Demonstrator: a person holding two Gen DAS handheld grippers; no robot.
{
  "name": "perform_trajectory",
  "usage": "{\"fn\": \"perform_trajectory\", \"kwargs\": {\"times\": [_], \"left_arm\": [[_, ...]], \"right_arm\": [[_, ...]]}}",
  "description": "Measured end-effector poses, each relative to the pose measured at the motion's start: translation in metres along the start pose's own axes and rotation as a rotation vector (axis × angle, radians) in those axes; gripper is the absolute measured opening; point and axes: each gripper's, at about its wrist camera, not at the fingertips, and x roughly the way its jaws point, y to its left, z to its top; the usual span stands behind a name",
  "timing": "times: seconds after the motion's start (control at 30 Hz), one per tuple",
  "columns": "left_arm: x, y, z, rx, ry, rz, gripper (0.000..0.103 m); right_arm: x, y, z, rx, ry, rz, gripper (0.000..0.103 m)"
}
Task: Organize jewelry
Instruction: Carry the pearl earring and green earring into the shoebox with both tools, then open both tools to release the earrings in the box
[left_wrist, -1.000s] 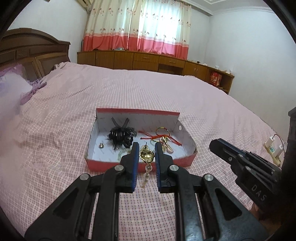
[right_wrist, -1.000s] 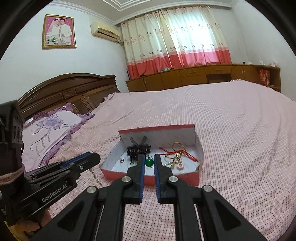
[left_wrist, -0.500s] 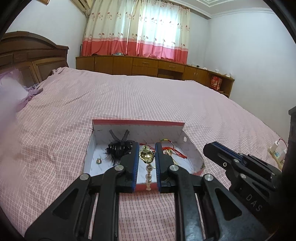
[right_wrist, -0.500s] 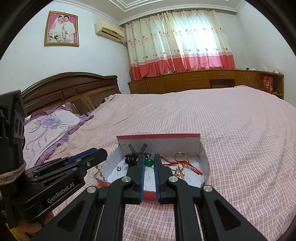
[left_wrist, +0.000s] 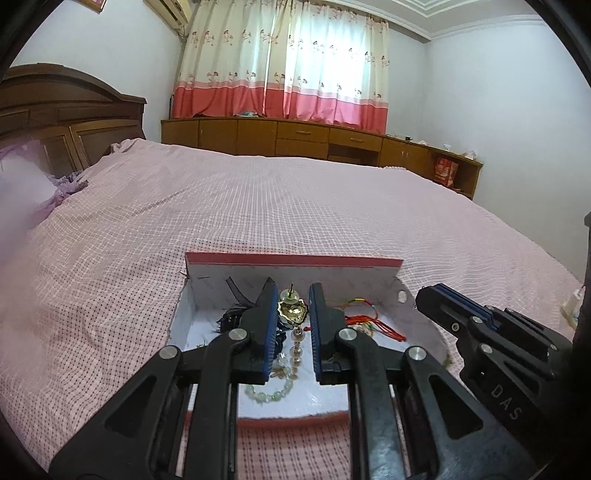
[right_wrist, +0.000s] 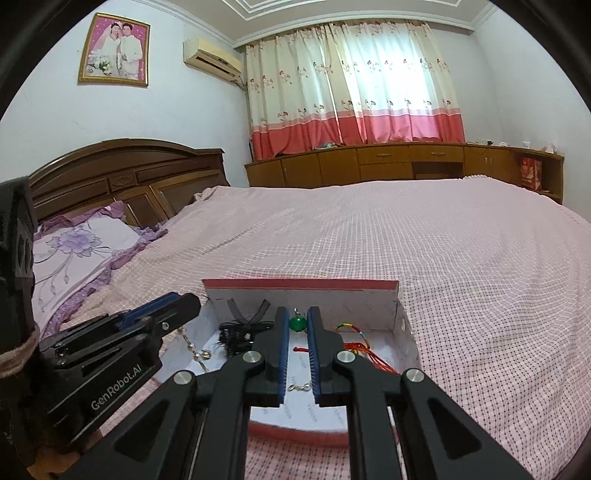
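Observation:
A shallow white box with a red rim (left_wrist: 293, 258) lies on the bed. It holds a black hair ornament (left_wrist: 234, 317), a red string bracelet (left_wrist: 369, 325) and a pale green bead bracelet (left_wrist: 269, 395). My left gripper (left_wrist: 293, 295) is shut on a gold earring (left_wrist: 293, 311), whose pearl drop hangs over the box floor. In the right wrist view my right gripper (right_wrist: 295, 314) is shut on a green bead pendant (right_wrist: 297, 324) above the box (right_wrist: 301, 284). The left gripper (right_wrist: 173, 306) shows beside it with the pearl drop (right_wrist: 190, 343) dangling.
The pink checked bedspread (left_wrist: 258, 206) stretches all around the box. A purple flowered pillow (right_wrist: 74, 251) and a wooden headboard (right_wrist: 122, 173) stand at the left. Low wooden cabinets (right_wrist: 388, 162) line the far wall under the curtains. A white plug (left_wrist: 572, 306) lies at the right.
Both grippers have moved forward and slightly down, from short of the box's near wall to over its inside. Each still holds its piece.

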Motion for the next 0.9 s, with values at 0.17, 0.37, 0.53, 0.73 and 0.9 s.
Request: {"fn": "perform_trajectory", "kwargs": {"times": [0.17, 0.37, 0.53, 0.73, 0.9], "left_arm": [[0.018, 0.003, -0.006, -0.001, 0.000, 0.018, 0.008], [0.032, 0.005, -0.013, 0.002, 0.006, 0.031, 0.008], [0.043, 0.008, -0.017, -0.011, 0.023, 0.037, 0.008], [0.056, 0.013, -0.020, -0.024, 0.067, 0.059, 0.009], [0.061, 0.017, -0.020, -0.038, 0.095, 0.071, 0.020]], "right_arm": [[0.025, -0.006, -0.008, -0.005, 0.028, -0.022, 0.011], [0.046, -0.013, -0.015, 0.003, 0.048, -0.048, 0.011], [0.060, -0.017, -0.022, 0.004, 0.073, -0.059, 0.011], [0.071, -0.019, -0.028, 0.012, 0.120, -0.052, 0.012], [0.075, -0.021, -0.030, 0.022, 0.142, -0.045, 0.016]]}}
